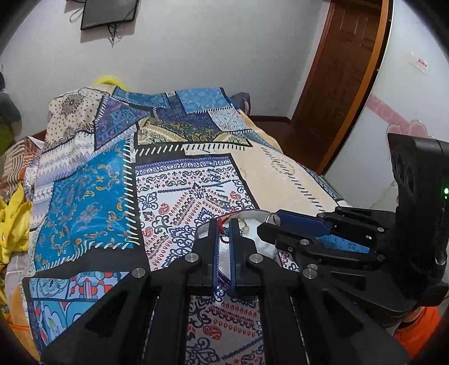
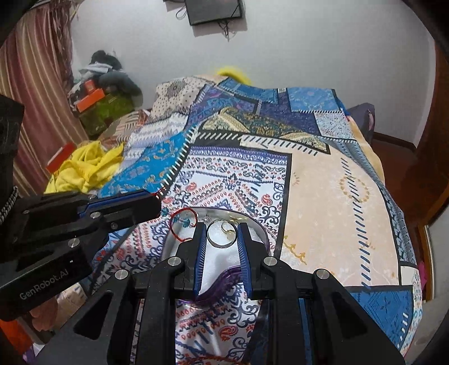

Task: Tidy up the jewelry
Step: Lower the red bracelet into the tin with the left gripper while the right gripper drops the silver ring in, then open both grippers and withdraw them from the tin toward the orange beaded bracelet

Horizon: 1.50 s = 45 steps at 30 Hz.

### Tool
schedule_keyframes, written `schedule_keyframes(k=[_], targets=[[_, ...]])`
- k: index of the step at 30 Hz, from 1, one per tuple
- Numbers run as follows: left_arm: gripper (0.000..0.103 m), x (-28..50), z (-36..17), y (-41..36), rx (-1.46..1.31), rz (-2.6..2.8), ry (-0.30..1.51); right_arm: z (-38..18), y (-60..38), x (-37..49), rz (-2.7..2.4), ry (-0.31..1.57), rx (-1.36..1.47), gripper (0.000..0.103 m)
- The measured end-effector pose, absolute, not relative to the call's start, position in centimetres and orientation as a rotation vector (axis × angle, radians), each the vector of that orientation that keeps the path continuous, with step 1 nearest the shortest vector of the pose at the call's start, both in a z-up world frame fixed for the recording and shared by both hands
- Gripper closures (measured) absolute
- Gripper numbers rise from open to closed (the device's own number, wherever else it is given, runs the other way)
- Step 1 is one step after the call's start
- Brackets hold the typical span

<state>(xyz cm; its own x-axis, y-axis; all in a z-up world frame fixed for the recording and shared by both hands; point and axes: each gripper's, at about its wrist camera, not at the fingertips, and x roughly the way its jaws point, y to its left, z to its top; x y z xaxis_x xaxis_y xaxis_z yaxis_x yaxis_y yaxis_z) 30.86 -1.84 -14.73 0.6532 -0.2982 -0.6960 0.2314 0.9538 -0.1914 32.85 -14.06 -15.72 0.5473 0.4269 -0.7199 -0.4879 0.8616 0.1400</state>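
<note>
A round purple-rimmed tray (image 2: 265, 238) with white padding lies on the patterned bedspread. A red cord bracelet (image 2: 179, 227) with blue beads hangs over its left rim. My left gripper (image 1: 223, 224) is shut on the bracelet's red cord (image 1: 223, 227); it also shows at the left of the right wrist view (image 2: 155, 203). A silver bangle (image 2: 221, 234) and a small gold ring (image 2: 226, 228) rest on the padding. My right gripper (image 2: 222, 230) is open, its fingers on either side of the bangle. In the left wrist view it (image 1: 265, 224) reaches in from the right.
The patchwork bedspread (image 2: 322, 182) covers the whole bed. Yellow cloth (image 2: 87, 165) and boxes (image 2: 92, 98) lie at the far left. A wooden door (image 1: 345, 64) stands to the right. A dark frame (image 2: 214, 11) hangs on the wall.
</note>
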Motion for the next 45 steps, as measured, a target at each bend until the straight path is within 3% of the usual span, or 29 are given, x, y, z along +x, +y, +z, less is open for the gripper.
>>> schedule_keyframes(k=[26,29,33,38,45], targets=[[0.098,30.6,-14.4,-1.6,-0.091,-0.316,0.823,-15.9,-13.7,32.5,0.552,0.838,-0.144,0.082],[0.095,30.2,-13.9,-1.4,-0.098,-0.313,0.817,-15.4,-14.0,32.1,0.544,0.825,-0.139,0.077],[0.092,29.4,-13.2,-1.0,-0.102,-0.305,0.809,-14.4,-14.6,31.2,0.517,0.787,-0.132,0.062],[0.087,28.1,-12.4,-0.8,-0.093,-0.296,0.801,-13.3,-15.6,29.9,0.491,0.75,-0.121,0.06],[0.073,25.6,-12.1,-1.3,-0.045,-0.284,0.792,-12.3,-17.7,27.6,0.431,0.722,-0.092,0.059]])
